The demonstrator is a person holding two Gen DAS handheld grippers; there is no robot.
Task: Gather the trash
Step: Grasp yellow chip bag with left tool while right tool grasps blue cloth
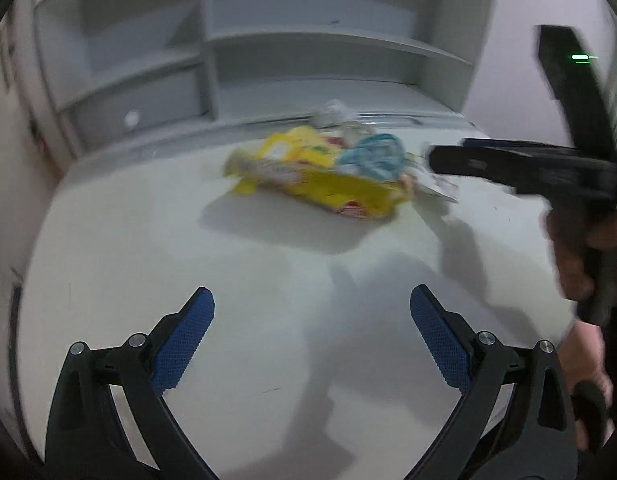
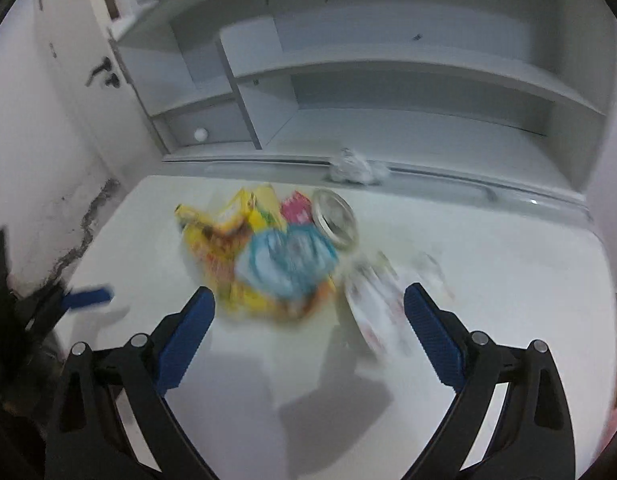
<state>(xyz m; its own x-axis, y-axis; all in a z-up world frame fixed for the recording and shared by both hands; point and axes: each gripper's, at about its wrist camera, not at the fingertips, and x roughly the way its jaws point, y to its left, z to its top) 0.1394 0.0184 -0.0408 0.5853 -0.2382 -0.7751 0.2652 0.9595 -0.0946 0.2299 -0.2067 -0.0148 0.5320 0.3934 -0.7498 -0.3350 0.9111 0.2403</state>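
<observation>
Hovering wide open over the white bench [image 2: 488, 280], the right tool [image 2: 308, 312] faces a heap of trash at the bench's middle: yellow snack wrappers [image 2: 224, 236], a blue wrapper [image 2: 284, 264], a glass jar [image 2: 334, 218] and white crumpled paper [image 2: 354, 166] farther back. The left tool [image 1: 312, 320] is also spread wide, holding nothing, nearer the front edge. Wrappers look light, soft and slippery, so pinching a bunched fold seems best; the jar seems rigid and fragile.

Blurred yellow wrapper [image 1: 308, 168] on white desk [image 1: 188, 248]
</observation>
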